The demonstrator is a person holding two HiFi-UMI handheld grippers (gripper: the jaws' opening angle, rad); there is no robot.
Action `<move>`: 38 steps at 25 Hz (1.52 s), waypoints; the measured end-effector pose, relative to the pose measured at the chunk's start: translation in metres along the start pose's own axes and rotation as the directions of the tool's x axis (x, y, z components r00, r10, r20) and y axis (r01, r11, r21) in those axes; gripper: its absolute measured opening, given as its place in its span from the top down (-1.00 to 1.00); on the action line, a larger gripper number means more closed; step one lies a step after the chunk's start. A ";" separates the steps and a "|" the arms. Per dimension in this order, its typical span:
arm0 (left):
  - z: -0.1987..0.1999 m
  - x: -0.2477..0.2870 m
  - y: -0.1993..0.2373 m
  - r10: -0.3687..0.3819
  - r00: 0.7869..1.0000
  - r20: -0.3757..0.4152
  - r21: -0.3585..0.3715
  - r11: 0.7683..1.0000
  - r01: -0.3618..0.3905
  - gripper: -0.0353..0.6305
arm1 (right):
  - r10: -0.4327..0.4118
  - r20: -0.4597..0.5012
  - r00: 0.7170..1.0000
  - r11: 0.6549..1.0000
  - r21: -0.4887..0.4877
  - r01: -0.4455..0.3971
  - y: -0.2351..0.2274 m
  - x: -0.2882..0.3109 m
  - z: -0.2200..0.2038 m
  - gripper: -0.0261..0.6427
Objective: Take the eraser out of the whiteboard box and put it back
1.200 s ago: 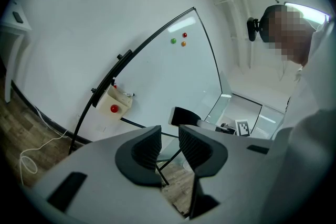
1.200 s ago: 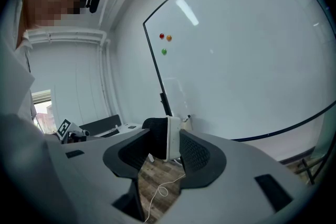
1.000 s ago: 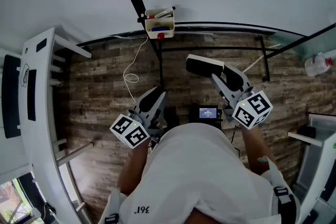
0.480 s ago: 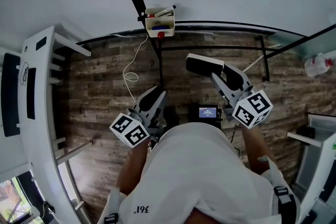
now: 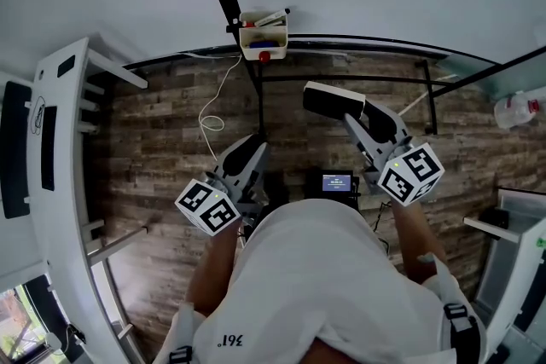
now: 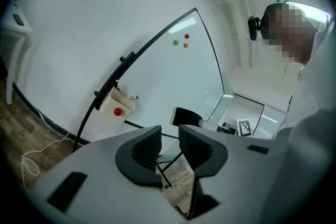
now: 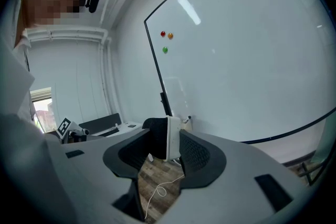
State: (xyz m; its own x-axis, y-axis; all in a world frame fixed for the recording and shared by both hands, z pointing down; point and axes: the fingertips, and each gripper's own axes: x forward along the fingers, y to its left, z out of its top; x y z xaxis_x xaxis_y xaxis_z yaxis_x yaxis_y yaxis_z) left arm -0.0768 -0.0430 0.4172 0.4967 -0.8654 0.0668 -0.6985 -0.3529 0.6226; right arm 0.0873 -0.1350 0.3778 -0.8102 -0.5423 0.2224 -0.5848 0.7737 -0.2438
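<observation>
White-backed, black-felt eraser (image 5: 333, 104)

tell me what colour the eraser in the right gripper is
The eraser is black with a white back; the right gripper view shows it best.

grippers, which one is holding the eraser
The right gripper: its jaws clamp the black-and-white eraser. The left gripper has open jaws with nothing between them.

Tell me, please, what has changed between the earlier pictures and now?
Nothing has visibly changed. The right gripper stays shut on the eraser, held away from the whiteboard box. The left gripper stays open and empty.
</observation>
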 end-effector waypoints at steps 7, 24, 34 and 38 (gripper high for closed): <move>0.011 0.008 0.011 -0.003 1.000 0.009 0.012 1.000 0.003 0.60 | 0.004 0.006 1.000 1.000 -0.026 -0.003 -0.004 0.017 0.009 0.36; 0.042 0.045 0.028 -0.061 0.998 0.012 0.078 0.995 0.060 0.60 | 0.023 0.004 1.000 0.990 -0.143 -0.022 -0.014 0.067 0.035 0.36; 0.060 0.067 0.050 -0.062 0.998 0.012 0.106 0.993 0.061 0.60 | 0.033 -0.017 0.999 0.983 -0.177 -0.036 -0.019 0.100 0.042 0.37; 0.065 0.074 0.058 -0.057 0.998 0.011 0.108 0.993 0.055 0.60 | 0.031 -0.035 0.999 0.980 -0.194 -0.038 -0.024 0.112 0.044 0.36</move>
State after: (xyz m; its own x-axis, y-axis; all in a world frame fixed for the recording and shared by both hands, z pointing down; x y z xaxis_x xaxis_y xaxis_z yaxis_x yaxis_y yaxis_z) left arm -0.1138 -0.1505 0.4073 0.5298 -0.8478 0.0230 -0.7217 -0.4364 0.5373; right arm 0.0091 -0.2286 0.3671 -0.8263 -0.5059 0.2477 -0.5350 0.8424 -0.0640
